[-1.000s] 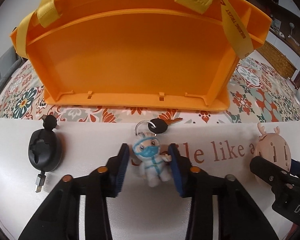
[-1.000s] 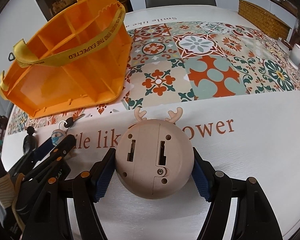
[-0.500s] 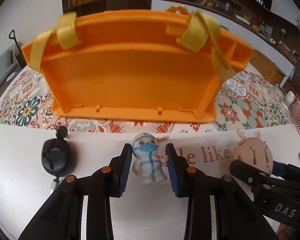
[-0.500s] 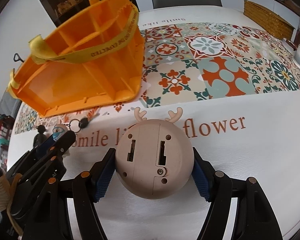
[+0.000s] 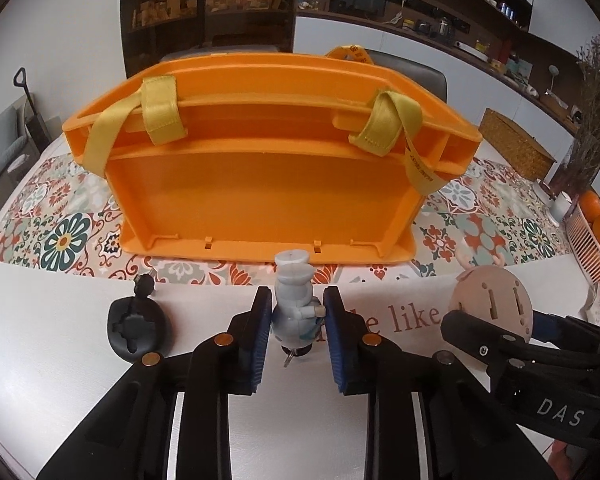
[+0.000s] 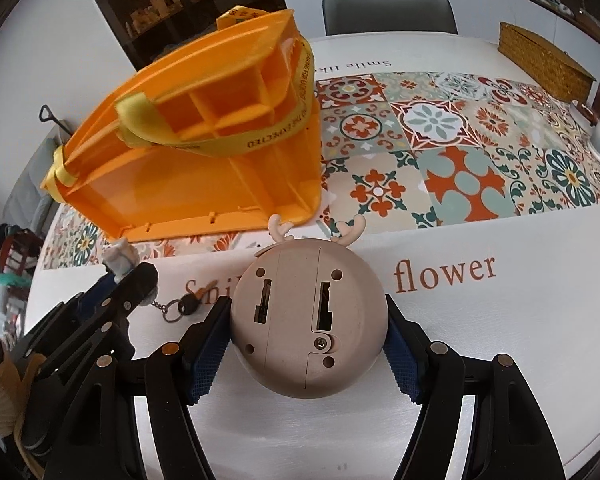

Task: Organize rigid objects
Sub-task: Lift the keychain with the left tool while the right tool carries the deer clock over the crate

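Midway: both claws loaded, orange organizer [image 5: 260, 184] seemingly empty.
Left claw [image 5: 296, 320] clamps figurine keychain [image 5: 294, 304]; right claw [image 6: 308, 332] grips deer-antlered round gadget [image 6: 306, 320]; black cable reel [image 5: 138, 330] lies before organizer.

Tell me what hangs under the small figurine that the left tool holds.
Under the figurine a chain leads to a key ring and dark-headed key, seen from the right wrist. In the left view, the figurine covers nearly all of it.

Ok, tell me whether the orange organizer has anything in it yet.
Empty as far as shown: the orange organizer has bare compartments in the right wrist view, with only its yellow strap across them. Some corners are hidden.
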`<state>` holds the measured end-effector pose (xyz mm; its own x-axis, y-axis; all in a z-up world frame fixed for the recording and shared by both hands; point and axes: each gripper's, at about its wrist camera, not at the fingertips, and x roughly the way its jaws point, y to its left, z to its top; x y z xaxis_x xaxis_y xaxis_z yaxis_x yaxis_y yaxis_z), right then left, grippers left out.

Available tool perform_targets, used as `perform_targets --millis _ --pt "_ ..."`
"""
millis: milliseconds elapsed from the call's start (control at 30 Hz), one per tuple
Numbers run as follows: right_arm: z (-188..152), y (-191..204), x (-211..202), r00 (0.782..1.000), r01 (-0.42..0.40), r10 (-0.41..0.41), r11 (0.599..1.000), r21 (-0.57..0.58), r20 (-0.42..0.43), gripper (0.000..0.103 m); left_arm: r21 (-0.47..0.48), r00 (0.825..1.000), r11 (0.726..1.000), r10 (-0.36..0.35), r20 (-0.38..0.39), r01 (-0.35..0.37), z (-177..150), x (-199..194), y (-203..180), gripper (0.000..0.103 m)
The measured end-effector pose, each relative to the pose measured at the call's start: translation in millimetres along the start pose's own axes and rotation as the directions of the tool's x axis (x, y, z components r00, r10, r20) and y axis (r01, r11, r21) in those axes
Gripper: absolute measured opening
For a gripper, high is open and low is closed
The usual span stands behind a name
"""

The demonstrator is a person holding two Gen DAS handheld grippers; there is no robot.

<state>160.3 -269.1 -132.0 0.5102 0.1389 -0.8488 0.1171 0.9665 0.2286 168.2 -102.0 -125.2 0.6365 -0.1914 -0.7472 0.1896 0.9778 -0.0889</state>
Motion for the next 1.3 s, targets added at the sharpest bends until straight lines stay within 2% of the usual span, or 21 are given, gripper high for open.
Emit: perform_targets --millis 300,667,1300 --pt "3.3 8.2 -8.2 1.000 -0.006 0.006 1.000 -0.005 0.009 0.071 -0.006 1.000 1.000 -0.012 0.021 0.012 10.5 -14.4 4.9 0.026" --pt "18.3 29.8 -37.5 0.998 -0.029 0.030 0.999 -0.021 0.049 0.071 -0.012 0.998 1.000 -0.021 0.063 0.021 30.7 -48.9 13.9 0.026" --pt "49.2 68.5 -71.5 0.994 -0.071 0.073 0.997 -0.031 0.084 0.071 -0.031 0.992 0.999 -0.022 0.122 0.026 75.7 -91.4 37.5 0.026"
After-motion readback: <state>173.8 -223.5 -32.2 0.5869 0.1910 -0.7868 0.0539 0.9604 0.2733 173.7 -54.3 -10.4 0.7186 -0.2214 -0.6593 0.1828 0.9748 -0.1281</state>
